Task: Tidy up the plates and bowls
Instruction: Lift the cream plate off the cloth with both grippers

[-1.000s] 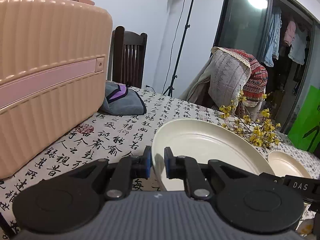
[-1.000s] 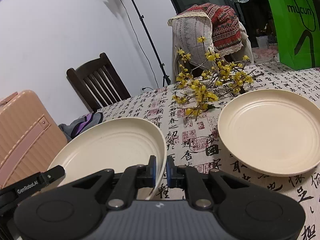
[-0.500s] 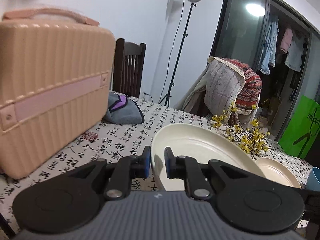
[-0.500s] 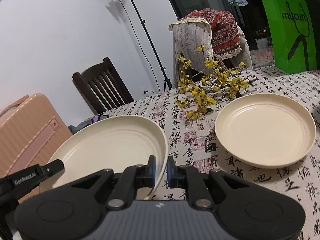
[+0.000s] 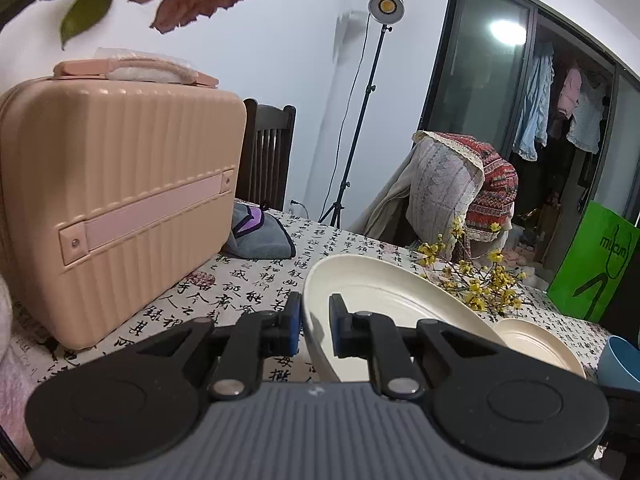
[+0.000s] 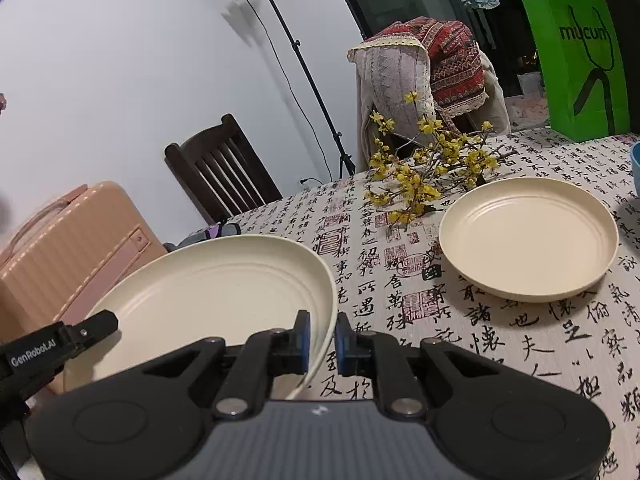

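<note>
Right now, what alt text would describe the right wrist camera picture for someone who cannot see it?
The right gripper pinches the rim of a large cream plate, with the left gripper at its far edge. A smaller cream plate lies on the calligraphy tablecloth near yellow flowers.

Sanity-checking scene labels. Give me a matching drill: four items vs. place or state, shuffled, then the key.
1. large plate
2. small plate
3. pink case
4. green bag

a. flat on the tablecloth, untouched
b. on the table's far edge
c. rim clamped by left gripper and right gripper
d. in front of the dark chair

1-c, 2-a, 3-d, 4-b
</note>
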A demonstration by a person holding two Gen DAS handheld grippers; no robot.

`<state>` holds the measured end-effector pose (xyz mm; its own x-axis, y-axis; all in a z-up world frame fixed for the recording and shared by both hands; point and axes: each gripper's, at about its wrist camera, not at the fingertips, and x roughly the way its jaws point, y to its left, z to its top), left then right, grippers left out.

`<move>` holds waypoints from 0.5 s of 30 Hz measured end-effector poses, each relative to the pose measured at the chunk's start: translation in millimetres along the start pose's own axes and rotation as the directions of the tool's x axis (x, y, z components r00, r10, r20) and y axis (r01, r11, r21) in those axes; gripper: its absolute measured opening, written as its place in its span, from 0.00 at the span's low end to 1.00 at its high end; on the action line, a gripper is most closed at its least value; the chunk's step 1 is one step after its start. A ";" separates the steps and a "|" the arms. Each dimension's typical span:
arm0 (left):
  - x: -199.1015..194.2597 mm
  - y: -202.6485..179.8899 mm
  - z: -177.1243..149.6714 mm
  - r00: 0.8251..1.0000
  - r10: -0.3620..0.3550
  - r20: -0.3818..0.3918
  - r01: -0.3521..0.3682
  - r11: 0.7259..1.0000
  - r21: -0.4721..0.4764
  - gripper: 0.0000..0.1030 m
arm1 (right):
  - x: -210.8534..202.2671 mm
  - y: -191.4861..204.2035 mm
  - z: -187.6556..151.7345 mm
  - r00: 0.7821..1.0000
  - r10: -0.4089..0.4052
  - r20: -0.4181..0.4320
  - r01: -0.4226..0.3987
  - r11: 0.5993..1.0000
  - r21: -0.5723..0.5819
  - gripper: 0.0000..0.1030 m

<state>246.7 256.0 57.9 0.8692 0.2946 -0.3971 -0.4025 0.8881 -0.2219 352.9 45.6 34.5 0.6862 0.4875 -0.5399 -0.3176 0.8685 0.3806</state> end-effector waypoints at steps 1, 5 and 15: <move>-2.1 -0.2 -0.7 1.000 0.000 0.001 0.000 1.000 0.001 0.13 | -2.3 -0.2 -0.3 1.000 0.000 0.000 0.000 1.000 0.000 0.12; -11.1 -1.6 -3.3 1.000 -0.004 0.004 0.004 1.000 0.000 0.13 | -11.3 -1.0 -2.4 1.000 -0.001 0.007 0.001 1.000 0.005 0.12; -28.2 -2.3 -5.8 1.000 -0.008 0.010 0.008 1.000 -0.008 0.13 | -29.5 -1.4 -9.3 1.000 0.001 0.008 -0.001 1.000 0.011 0.12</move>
<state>221.4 243.6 64.4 0.8754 0.2908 -0.3861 -0.3974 0.8877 -0.2326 327.0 30.8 42.9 0.6911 0.4878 -0.5334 -0.3114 0.8668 0.3894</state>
